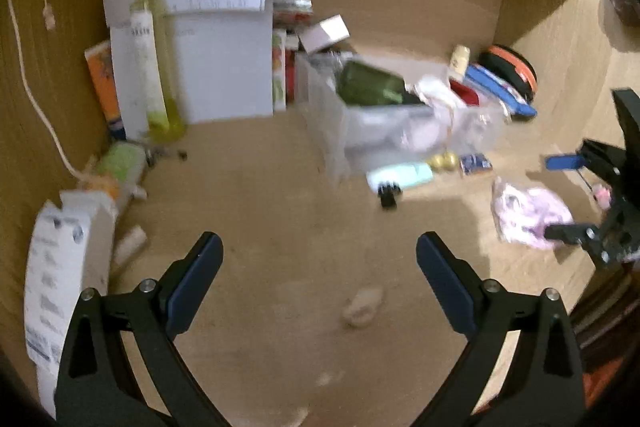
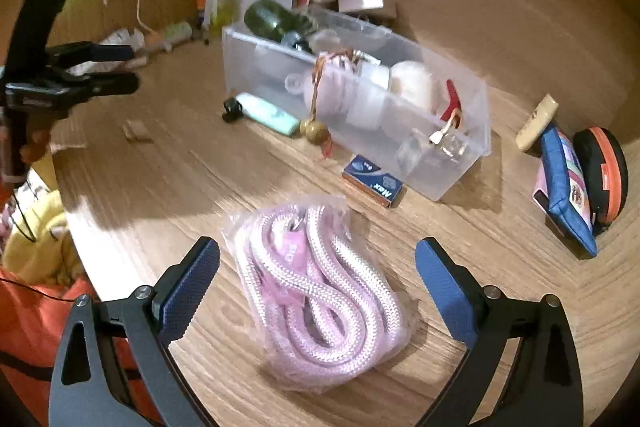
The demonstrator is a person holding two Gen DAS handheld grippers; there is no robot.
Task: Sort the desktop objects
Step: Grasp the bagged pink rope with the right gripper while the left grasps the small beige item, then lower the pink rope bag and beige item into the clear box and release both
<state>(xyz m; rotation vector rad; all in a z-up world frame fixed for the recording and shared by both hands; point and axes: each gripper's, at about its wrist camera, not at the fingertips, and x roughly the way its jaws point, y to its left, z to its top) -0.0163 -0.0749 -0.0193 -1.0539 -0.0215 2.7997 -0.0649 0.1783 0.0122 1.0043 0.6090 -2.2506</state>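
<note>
A bagged coil of pale pink rope (image 2: 320, 291) lies on the wooden desk (image 2: 460, 227) between the spread, empty right gripper (image 2: 318, 259) fingers, long axis running away from the camera; left gripper (image 1: 320, 255) also spread

A bagged coil of rope (image 2: 320, 291) is lying on the desk (image 2: 460, 227) near the front, between the spread fingers of the right claw (image 2: 318, 279) without touching them. Beyond it a small box (image 2: 373, 185) is resting just in front of a bin (image 2: 360, 99), which is holding a bottle (image 2: 276, 19) at its far left end. A tube (image 2: 266, 113) is lying at the bin's left. Far right, a pouch (image 2: 564, 183) is leaning against a round case (image 2: 604, 171). The left claw (image 2: 96, 67) is hanging at the left, well apart.
</note>
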